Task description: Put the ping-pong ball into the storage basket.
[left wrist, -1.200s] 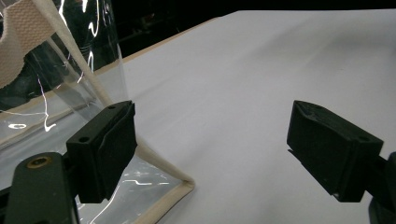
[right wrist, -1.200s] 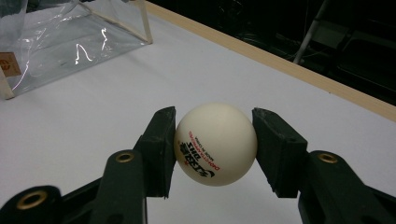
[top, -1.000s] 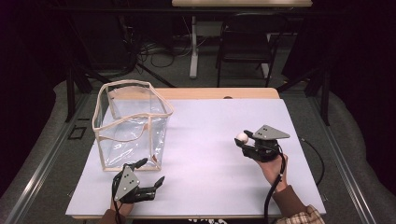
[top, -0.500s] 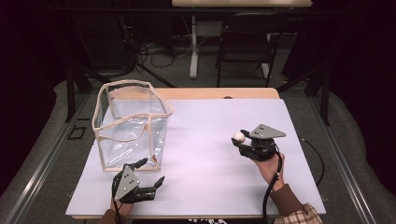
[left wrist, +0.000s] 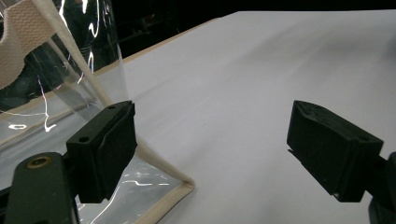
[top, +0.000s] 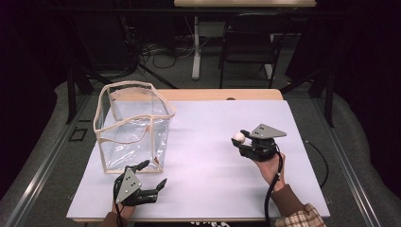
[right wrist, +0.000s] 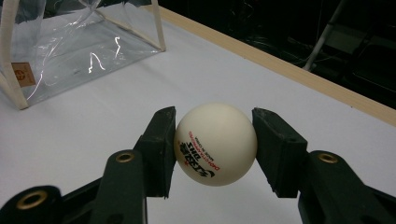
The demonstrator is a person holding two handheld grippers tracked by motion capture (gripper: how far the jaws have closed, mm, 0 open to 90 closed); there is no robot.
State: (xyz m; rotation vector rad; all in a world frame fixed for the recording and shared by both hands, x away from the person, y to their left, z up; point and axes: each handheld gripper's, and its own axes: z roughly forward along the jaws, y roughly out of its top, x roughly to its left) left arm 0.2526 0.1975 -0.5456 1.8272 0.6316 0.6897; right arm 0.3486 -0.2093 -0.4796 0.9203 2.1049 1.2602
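White and round, the table-tennis ball (right wrist: 215, 143) sits clamped between the two black jaws of the right tool (right wrist: 214, 149), one pad pressed on each side of it. Small red and black print runs across its lower front. In the high view the ball (top: 239, 137) is at the tip of the right tool (top: 242, 140), to the right of the clear bag and well apart from it, above the white cover of the bench (top: 208, 142). A hand (top: 269, 168) carries this tool from below, a plaid cuff (top: 302, 216) shows at the wrist, and a black cable (top: 272, 189) trails down from the tool's body.

Clear plastic with cream fabric trim makes up the bag (top: 135, 125), which stands upright and open-topped on the bench. A small tan label (right wrist: 21, 73) shows on its wall in the right gripper view.

Just in front of the bag's near right corner rests the left tool (top: 151, 176), low over the bench. Its jaws stand wide apart with nothing between them; in the left gripper view one jaw lies just beside the bag's trimmed bottom corner (left wrist: 184, 189).
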